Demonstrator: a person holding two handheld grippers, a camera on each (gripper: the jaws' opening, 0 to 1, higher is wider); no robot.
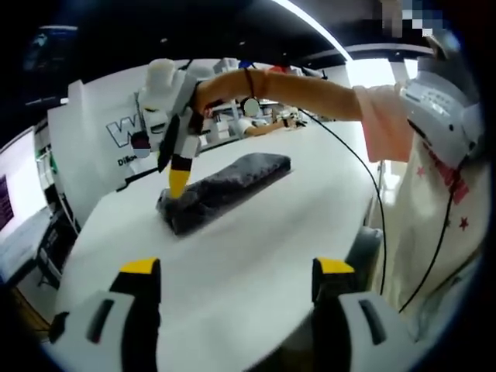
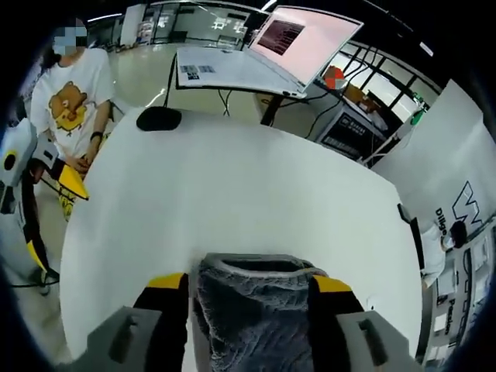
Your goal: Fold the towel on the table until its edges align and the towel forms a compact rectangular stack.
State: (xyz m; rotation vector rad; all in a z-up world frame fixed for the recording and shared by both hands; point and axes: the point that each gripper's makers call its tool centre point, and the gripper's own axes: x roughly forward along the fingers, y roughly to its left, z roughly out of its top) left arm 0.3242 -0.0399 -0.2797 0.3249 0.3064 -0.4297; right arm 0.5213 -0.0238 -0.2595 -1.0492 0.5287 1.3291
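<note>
On the white partition [image 1: 101, 147] behind the worktop [image 1: 256, 248] we read a large "W" and, beneath it, small letters beginning "Di" (the rest is hidden by the right tool); in the right gripper view the same board [image 2: 457, 194] shows a "W" and "Di" again. Sheets with printed code squares lie on a far desk beside a lit monitor [image 2: 306, 39], whose text is too small to read.

We see the towel [image 1: 225, 190], dark grey and already folded into a long narrow bundle, lying on the worktop across from the left tool [image 1: 236, 271], well apart from it. Its jaws stand wide apart with bare worktop between them, gripping nothing.

From the left gripper view, the right tool [image 1: 178, 184] points down with its yellow tip touching the near end of the towel. In its own view the towel [image 2: 252, 310] lies between the two jaws of that tool [image 2: 252, 291], filling the gap, with both yellow-tipped jaws against its sides; we take it as clenched on the towel.

A person in a white printed shirt [image 2: 74, 93] stands past the worktop's edge.
</note>
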